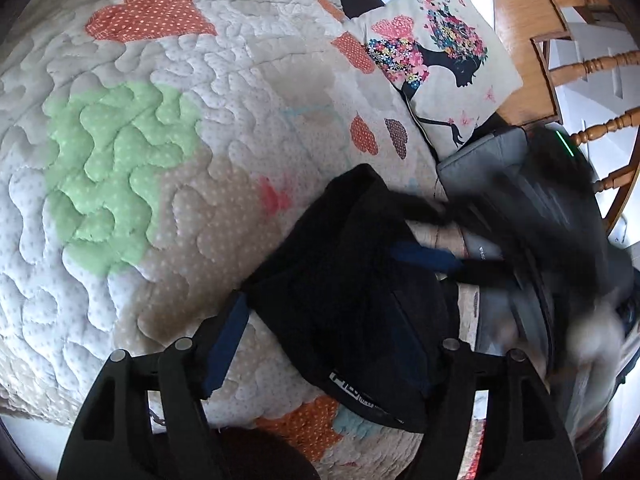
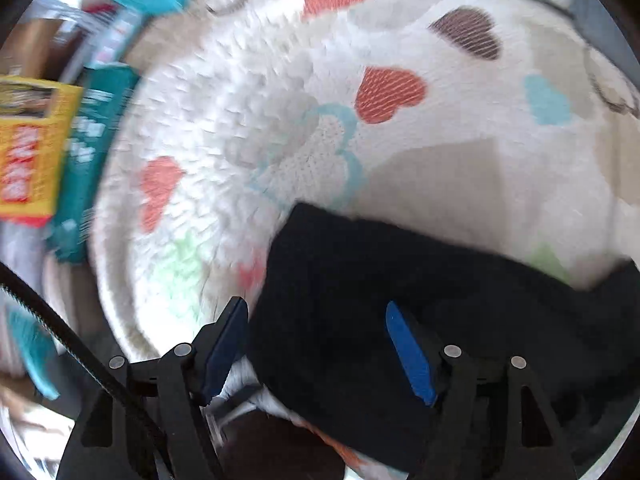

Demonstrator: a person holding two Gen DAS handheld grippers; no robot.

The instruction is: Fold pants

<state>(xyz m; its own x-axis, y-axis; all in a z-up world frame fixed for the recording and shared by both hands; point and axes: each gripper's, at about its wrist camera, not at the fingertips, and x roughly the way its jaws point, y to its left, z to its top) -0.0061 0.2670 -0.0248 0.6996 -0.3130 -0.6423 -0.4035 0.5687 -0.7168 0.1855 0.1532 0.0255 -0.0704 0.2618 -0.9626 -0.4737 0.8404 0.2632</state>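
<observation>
Your black pants [image 1: 344, 280] lie bunched on the heart-patterned quilt [image 1: 132, 128] of the bed, near its front edge. Your left hand-held gripper [image 1: 320, 344] is spread wide, blue pads either side of the fabric, nothing clamped. Your right hand-held gripper [image 2: 320, 352] is also wide apart over the pants [image 2: 400, 300], not pinching. Printed cushion [image 1: 436, 52] sits beyond. Right view is blurred.

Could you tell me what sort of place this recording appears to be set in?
Most likely a bedroom at home: the black pants lie on a heart-patterned quilt, with a printed cushion and a wooden chair beside it.
</observation>
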